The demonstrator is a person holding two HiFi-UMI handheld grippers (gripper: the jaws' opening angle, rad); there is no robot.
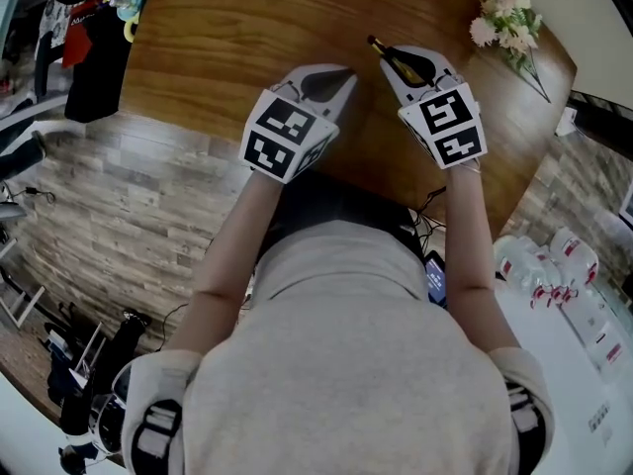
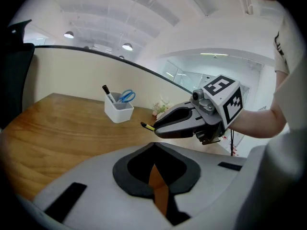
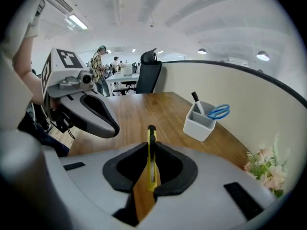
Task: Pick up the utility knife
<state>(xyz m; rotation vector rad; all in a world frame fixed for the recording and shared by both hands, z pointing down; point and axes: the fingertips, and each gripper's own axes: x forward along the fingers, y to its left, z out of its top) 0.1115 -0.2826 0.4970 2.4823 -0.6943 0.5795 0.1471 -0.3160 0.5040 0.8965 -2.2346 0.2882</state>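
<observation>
Right tool (image 3: 152, 147) clamps utility knife (image 3: 151, 159) — clear of tabletop (image 3: 144, 107).
Pinched edge-on so it cannot twist — left tool (image 2: 154, 148) closed, empty.

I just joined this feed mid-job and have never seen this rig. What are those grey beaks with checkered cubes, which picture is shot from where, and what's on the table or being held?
There's no robot: a person holds a two-jaw gripper in each hand, and the marker cubes belong to them. The head view looks down from the person's head onto a wooden table. The other two cameras ride on the grippers, looking along their jaws. The right gripper is clamped on the yellow-and-black utility knife, held clear of the table. The left gripper is shut and empty. On the table stand a white holder with blue scissors, and some flowers.
</observation>
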